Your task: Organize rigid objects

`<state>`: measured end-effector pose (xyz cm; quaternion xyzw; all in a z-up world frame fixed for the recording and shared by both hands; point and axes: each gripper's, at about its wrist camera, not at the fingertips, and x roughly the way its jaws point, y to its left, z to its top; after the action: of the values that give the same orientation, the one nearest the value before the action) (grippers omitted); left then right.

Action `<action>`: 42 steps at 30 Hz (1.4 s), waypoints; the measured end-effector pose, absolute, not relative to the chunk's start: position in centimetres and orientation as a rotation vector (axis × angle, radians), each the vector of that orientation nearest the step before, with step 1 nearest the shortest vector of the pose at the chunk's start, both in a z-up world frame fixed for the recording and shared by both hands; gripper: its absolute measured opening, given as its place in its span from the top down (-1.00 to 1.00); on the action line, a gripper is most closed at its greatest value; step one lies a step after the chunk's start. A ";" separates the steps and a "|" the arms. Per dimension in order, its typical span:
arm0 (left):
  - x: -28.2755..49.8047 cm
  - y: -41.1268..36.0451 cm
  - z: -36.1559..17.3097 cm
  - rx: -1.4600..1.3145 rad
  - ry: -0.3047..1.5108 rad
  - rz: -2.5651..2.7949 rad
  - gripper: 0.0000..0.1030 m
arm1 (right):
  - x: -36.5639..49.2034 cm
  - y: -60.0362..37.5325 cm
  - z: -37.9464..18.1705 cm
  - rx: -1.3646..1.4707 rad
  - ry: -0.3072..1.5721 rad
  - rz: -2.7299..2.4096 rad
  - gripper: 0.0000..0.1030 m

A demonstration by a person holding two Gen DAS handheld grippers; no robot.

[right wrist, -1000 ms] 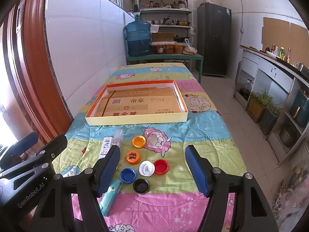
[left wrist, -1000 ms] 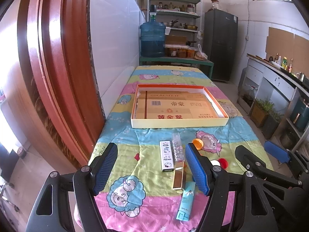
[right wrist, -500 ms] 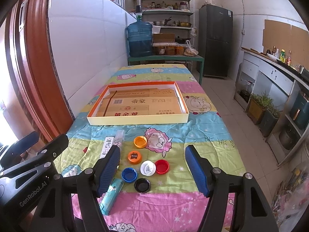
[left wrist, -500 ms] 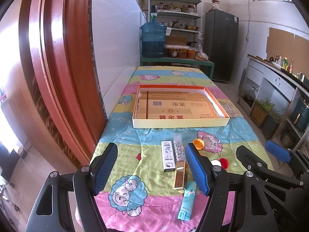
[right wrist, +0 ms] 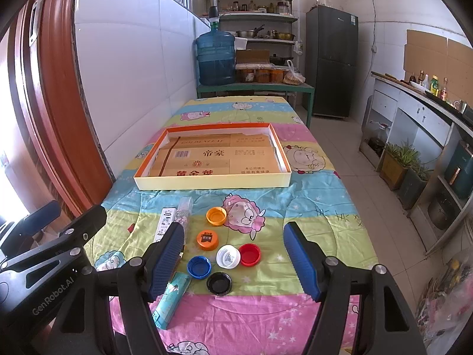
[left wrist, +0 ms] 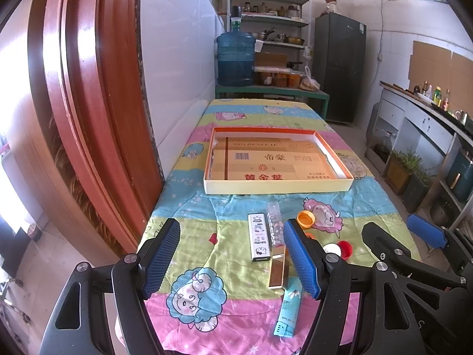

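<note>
Both grippers, left gripper [left wrist: 232, 256] and right gripper [right wrist: 233, 259], hang spread and empty; lower squarely over the white box [left wrist: 259, 237] at frame centre, pinching its long sides.

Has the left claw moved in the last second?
Yes, slightly. In the left wrist view the shallow box sits a little lower and nearer than before, so the open left claw has eased forward.

Printed cloth cover [right wrist: 310, 207]; plastic caps [right wrist: 227, 256]; glossy gold box [left wrist: 278, 270].
</note>
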<state>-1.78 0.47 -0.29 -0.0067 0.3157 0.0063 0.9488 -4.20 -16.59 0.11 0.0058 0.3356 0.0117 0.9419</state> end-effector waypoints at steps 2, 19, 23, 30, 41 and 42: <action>-1.7 0.4 -0.4 -0.012 0.645 0.012 -0.44 | -4.2 -16.6 0.1 0.013 0.686 0.024 -0.35; -2.7 -0.3 -4.8 0.023 0.746 -0.146 -0.44 | -4.4 -19.5 -2.8 0.026 0.739 -0.013 -0.36; -3.2 -1.2 -7.2 0.038 0.810 -0.242 -0.44 | -4.5 -20.4 -4.2 0.052 0.773 -0.020 -0.36; -2.2 -3.1 -10.0 0.007 0.917 -0.380 -0.14 | -4.5 -20.8 -4.5 0.060 0.779 -0.023 -0.36; -0.3 -4.4 -11.9 -0.010 0.963 -0.387 0.57 | -4.1 -21.6 -5.6 0.095 0.816 -0.005 -0.12; -0.4 -4.3 -11.8 -0.010 0.963 -0.389 0.57 | -4.0 -21.5 -5.8 0.097 0.824 0.007 -0.10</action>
<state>-0.40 -4.31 -11.77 -0.0048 0.4601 -0.1860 0.8682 -4.03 -21.53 -5.84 0.0473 0.4005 0.0036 0.9151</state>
